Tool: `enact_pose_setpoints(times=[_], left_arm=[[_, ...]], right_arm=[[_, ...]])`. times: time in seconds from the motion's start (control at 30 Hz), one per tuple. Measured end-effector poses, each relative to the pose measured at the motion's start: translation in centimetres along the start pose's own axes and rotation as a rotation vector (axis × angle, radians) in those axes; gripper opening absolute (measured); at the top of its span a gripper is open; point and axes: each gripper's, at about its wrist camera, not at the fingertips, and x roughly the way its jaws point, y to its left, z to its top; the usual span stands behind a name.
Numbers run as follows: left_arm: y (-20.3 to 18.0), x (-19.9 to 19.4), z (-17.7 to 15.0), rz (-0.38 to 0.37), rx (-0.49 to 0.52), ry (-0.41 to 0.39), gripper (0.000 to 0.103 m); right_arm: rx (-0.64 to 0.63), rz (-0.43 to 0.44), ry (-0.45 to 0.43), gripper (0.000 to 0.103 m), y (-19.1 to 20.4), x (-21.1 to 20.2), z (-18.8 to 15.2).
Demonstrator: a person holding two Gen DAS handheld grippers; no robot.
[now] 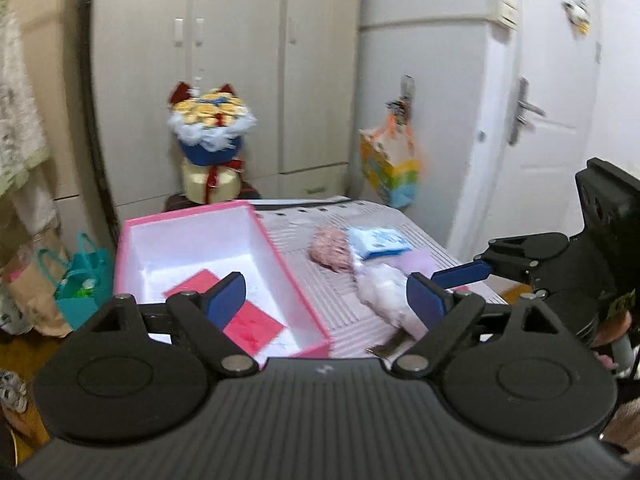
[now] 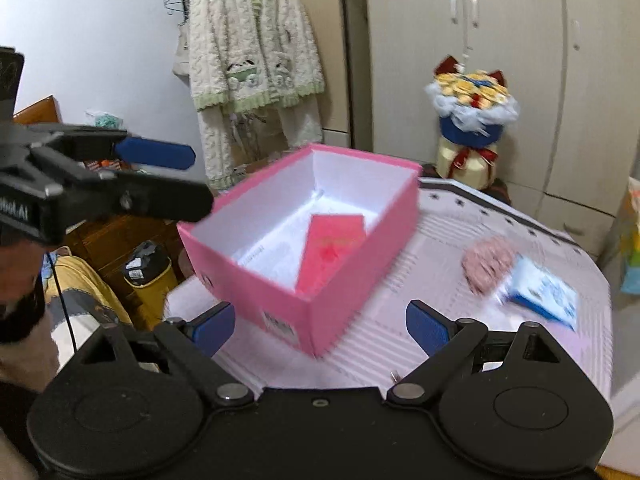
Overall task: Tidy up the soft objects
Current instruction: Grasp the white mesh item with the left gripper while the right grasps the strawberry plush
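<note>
Over the pink box [image 1: 224, 272], left gripper [image 1: 326, 300] wide apart and holding nothing, white fluffy toy [image 1: 386, 292] just beside the box, pink fuzzy ball [image 1: 332, 250] and blue packet [image 1: 378, 242] past it, from the other side, right gripper [image 2: 320, 326] spread wide and bare near the box [image 2: 304, 240], red card [image 2: 334, 248] inside it, fuzzy ball [image 2: 486, 262] and packet [image 2: 540, 294] lying beside the box.

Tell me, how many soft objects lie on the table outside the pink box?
3 in the left view: a pink fluffy one beside the box, a blue packet touching it, a white fluffy one nearer. More may be hidden.

Even indoor light, motion blur throughout (fisheye bending at edges).
</note>
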Motion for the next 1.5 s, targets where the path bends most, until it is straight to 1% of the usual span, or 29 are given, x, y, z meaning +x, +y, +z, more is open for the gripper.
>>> enact_pose_setpoints(times=[0.17,0.23,0.37,0.5,0.57,0.63,0.73,0.77,0.83,0.87,0.9,0.97,1.03,1.2,1.33,1.4,1.43,1.47,1.5], left_arm=[[-3.0,2.5,-1.2,-0.083,0.078,0.036,0.088],[-4.1,3.7,-1.8,-0.112,0.092,0.057,0.088],[-5.4,6.8,-2.4,-0.162,0.079,0.105,0.088],[-6.2,10.2,-2.7,-0.176,0.046,0.145,0.087],[-6.5,11.8,-2.9,-0.162,0.029,0.150,0.086],[-6.5,13.4,-2.9,-0.131,0.014,0.138,0.085],[-6.3,16.1,-2.7,-0.055,-0.028,0.130,0.084],[-6.3,16.9,-2.6,-0.039,-0.043,0.116,0.083],[-6.2,18.3,-2.4,-0.005,-0.059,0.108,0.077],[-6.3,19.0,-2.3,0.004,-0.063,0.102,0.076],[-6.4,19.7,-2.3,0.009,-0.067,0.099,0.074],[-6.5,21.3,-2.4,0.005,-0.080,0.120,0.070],[-6.3,23.0,-2.7,-0.004,-0.100,0.147,0.066],[-5.7,26.3,-3.8,0.012,-0.159,0.179,0.065],[-6.0,27.1,-4.8,0.003,-0.146,0.183,0.065],[-6.3,27.2,-5.1,0.003,-0.130,0.173,0.065],[-6.5,27.2,-5.2,0.005,-0.128,0.160,0.062],[-6.5,27.1,-5.2,0.005,-0.128,0.151,0.061],[-6.6,27.2,-5.2,0.000,-0.133,0.148,0.057]], right_arm=[[0.047,-0.072,-0.010,0.095,-2.5,-2.2,-4.0],[0.075,-0.100,-0.017,0.095,-3.6,-2.9,-5.3],[0.125,-0.146,-0.030,0.095,-6.2,-3.7,-7.1],[0.139,-0.192,-0.049,0.095,-8.2,-3.6,-8.3],[0.139,-0.223,-0.051,0.095,-9.2,-3.2,-8.9],[0.141,-0.258,-0.050,0.095,-10.5,-2.8,-9.6],[0.168,-0.303,-0.028,0.094,-12.5,-1.8,-10.5],[0.168,-0.308,-0.022,0.092,-13.0,-1.4,-10.7],[0.161,-0.314,-0.009,0.088,-13.9,-0.4,-11.1],[0.159,-0.317,-0.001,0.085,-14.3,0.0,-11.4],[0.155,-0.318,0.008,0.082,-14.7,0.5,-11.5],[0.145,-0.313,0.022,0.078,-15.1,1.4,-12.0],[0.141,-0.302,0.019,0.078,-15.5,1.9,-12.3],[0.137,-0.260,-0.011,0.078,-16.3,2.3,-12.9],[0.120,-0.239,-0.037,0.078,-16.7,2.8,-13.1],[0.114,-0.232,-0.036,0.078,-17.0,3.2,-13.3],[0.114,-0.235,-0.034,0.078,-17.0,3.4,-13.4],[0.115,-0.234,-0.034,0.074,-17.1,3.6,-13.5],[0.120,-0.229,-0.039,0.064,-17.1,3.8,-13.6]])
